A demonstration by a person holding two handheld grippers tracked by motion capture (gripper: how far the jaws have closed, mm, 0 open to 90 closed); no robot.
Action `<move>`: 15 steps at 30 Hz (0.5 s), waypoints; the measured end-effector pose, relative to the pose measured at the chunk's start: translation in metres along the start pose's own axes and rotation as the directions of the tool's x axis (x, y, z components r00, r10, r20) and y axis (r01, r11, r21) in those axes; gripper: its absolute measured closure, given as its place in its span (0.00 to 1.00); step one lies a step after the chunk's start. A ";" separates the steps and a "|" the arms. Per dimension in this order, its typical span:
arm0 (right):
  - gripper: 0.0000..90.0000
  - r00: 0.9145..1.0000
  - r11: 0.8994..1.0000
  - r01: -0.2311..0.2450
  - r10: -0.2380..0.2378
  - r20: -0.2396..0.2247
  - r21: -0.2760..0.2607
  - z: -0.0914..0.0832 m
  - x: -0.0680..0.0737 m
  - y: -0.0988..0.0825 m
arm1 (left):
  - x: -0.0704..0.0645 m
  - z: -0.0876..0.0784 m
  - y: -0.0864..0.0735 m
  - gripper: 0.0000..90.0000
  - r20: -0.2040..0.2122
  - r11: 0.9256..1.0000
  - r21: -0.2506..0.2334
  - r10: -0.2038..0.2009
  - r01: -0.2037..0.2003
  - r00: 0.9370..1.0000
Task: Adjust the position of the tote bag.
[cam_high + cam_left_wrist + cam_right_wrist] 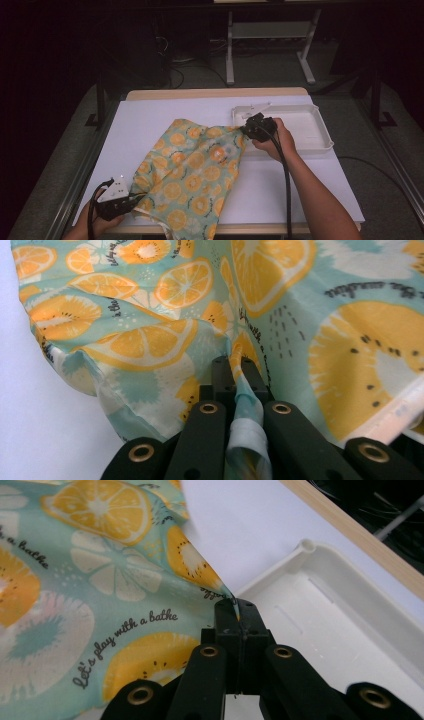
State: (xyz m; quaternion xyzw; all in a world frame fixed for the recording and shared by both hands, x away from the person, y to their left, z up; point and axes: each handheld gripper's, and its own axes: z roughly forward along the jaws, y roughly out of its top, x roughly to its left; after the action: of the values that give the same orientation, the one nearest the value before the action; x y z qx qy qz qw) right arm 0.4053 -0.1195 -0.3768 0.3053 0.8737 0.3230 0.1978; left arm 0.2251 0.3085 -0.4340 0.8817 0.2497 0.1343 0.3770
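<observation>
Cloth (192, 172) lies mid-table, stretched between corners: my left gripper (131, 199) pinches the seven-o'clock hem, my right gripper (243, 129) clamps the one-o'clock corner beside the tray (320, 142), so it spreads flat.

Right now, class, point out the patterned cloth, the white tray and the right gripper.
patterned cloth (192, 172), high view, middle of the fabric.
white tray (312, 127), high view, bare floor of the tray.
right gripper (236, 611), right gripper view, between the jaw tips, shut on the cloth corner.
</observation>
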 end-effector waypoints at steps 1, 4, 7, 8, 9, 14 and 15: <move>1.00 1.000 1.000 0.000 0.000 0.004 0.001 0.003 -0.001 0.004 | -0.002 0.001 0.001 1.00 -0.002 1.000 0.000 0.001 -0.001 1.000; 1.00 1.000 1.000 0.010 -0.010 0.024 0.009 0.013 -0.004 0.015 | -0.009 0.003 0.005 1.00 0.003 1.000 0.000 0.009 -0.009 1.000; 1.00 0.999 1.000 0.010 -0.011 0.037 0.007 0.022 -0.007 0.023 | -0.018 0.007 0.009 1.00 0.011 1.000 -0.005 0.016 -0.016 1.000; 1.00 0.999 1.000 0.016 -0.016 0.041 0.009 0.025 -0.009 0.025 | -0.021 0.008 0.011 1.00 0.019 1.000 -0.002 0.026 -0.026 0.999; 1.00 0.999 1.000 0.003 -0.003 0.043 0.005 0.028 -0.009 0.027 | -0.024 0.010 0.012 1.00 0.020 0.999 -0.003 0.034 -0.034 0.999; 1.00 0.999 1.000 0.006 -0.007 0.039 0.008 0.043 -0.012 0.042 | -0.028 0.011 0.014 1.00 0.010 0.999 0.014 0.047 -0.048 0.999; 1.00 0.999 1.000 0.011 -0.011 0.033 0.011 0.046 -0.011 0.046 | -0.028 0.011 0.014 1.00 0.006 0.999 0.016 0.042 -0.042 0.999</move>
State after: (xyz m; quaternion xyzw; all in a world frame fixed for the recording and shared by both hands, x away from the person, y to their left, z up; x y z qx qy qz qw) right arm 0.4573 -0.0788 -0.3770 0.3069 0.8737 0.3121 0.2122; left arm 0.2108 0.2788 -0.4324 0.8901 0.2312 0.1375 0.3679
